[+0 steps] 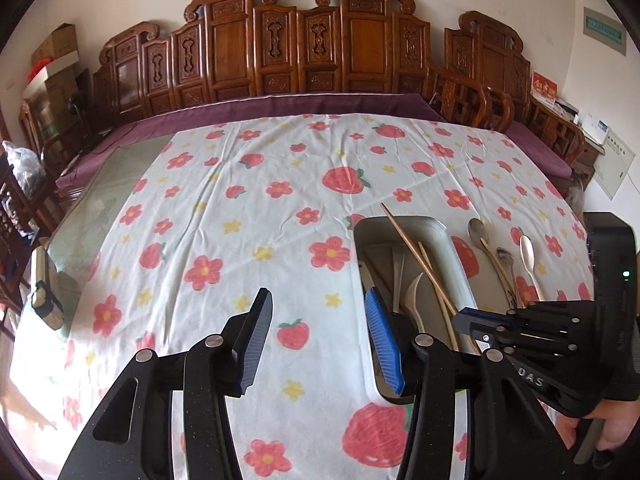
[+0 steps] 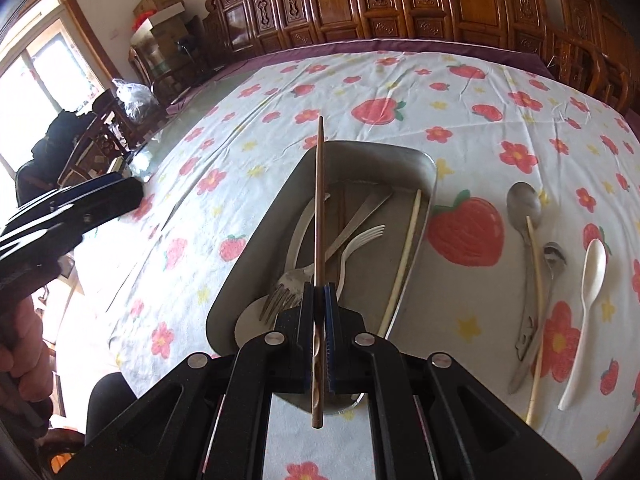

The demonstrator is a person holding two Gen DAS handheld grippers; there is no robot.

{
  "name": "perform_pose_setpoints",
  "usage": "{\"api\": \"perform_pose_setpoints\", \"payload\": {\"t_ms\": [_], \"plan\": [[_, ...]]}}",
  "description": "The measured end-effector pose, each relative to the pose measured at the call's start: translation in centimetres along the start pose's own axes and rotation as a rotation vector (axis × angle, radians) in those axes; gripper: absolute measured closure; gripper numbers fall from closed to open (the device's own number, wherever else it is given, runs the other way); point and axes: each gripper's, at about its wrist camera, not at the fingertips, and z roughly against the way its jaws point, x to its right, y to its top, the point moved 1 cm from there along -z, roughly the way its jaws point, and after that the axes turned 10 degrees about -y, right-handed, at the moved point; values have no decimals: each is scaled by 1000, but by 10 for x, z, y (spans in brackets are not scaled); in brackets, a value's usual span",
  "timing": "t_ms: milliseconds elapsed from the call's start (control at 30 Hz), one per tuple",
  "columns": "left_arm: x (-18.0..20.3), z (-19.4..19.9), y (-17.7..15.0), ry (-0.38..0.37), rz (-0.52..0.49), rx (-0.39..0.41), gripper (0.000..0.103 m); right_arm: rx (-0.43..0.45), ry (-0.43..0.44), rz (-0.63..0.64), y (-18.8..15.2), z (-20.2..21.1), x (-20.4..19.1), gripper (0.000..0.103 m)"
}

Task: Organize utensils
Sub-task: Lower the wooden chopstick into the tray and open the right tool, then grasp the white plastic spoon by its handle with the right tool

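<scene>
Presently the brown chopstick (image 2: 319, 216) sits clamped in the right tongs (image 2: 319, 300), pads together on its lower part, carved butt end sticking out below the pads, tip pointing up and away over the metal tray (image 2: 256, 240). Tray lies on the worktop, which is covered by a white cloth (image 1: 224, 208) printed with strawberries and red flowers. Inside the tray: a metal fork (image 2: 280, 292), a white plastic fork (image 2: 360, 240), a pale chopstick (image 2: 404, 256) leaning along the right wall, and other pale and steel handles piled crosswise. Just beside the tray on the cloth, to its right: a large steel spoon (image 2: 523, 204), a second pale chopstick (image 2: 536, 304) lying across that spoon's handle, a smaller steel spoon (image 2: 554, 258), a white plastic spoon (image 2: 590, 300).

Left tongs (image 1: 318, 312) stand apart with nothing between the fingers; below them bare cloth, the right finger (image 1: 382, 340) over the tray's left rim. Right tongs visible from the left view, gripped by a gloved hand (image 1: 608, 420).

Beyond the worktop: purple cushion, carved wooden bench back (image 1: 320, 48), cardboard boxes in the corner
</scene>
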Motion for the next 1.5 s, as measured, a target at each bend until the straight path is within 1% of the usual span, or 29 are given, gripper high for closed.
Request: {"api": "perform_pose_setpoints", "payload": {"t_ms": [67,167,300,533,667,733,800,833,867,900,933,1033,1100,1133,1333,1500], "plan": [[-4,2,-1,0,3,8,48,-5,-9,2,1,-5,-3,97],[-7,3,-3,9,0,9,48,-12,-19,9,2,-12,-6,96],[-10,3,-6,6,5,10,44,-1,-23,21,1,-14,-8,95],[-5,3,-9,-7,-1,6,43,35,-3,40,-1,0,-3,95],[9,2,-10,-27,-15,11,39,68,-20,57,-7,16,10,95],[17,2,-10,-40,-23,13,36,85,-39,68,-13,26,22,95],[27,2,-10,-59,-33,19,30,100,-58,75,-20,36,34,95],[31,1,-10,-66,-38,21,29,106,-71,79,-24,42,41,95],[35,1,-10,-74,-44,22,25,112,-80,82,-28,46,48,95],[39,0,-10,-80,-47,21,19,115,-93,86,-33,51,56,95],[44,-1,-11,-91,-51,23,17,117,-108,88,-39,55,64,95],[59,-5,-13,-118,-61,19,17,115,-157,91,-55,63,88,95],[68,-8,-15,-130,-67,12,17,106,-182,83,-64,64,104,83],[72,-9,-16,-133,-70,10,17,102,-194,74,-68,64,114,82],[99,-17,-24,-172,-79,-2,17,60,-247,1,-79,47,164,81],[115,-24,-31,-191,-85,-15,17,25,-276,-51,-73,24,190,81]]}}
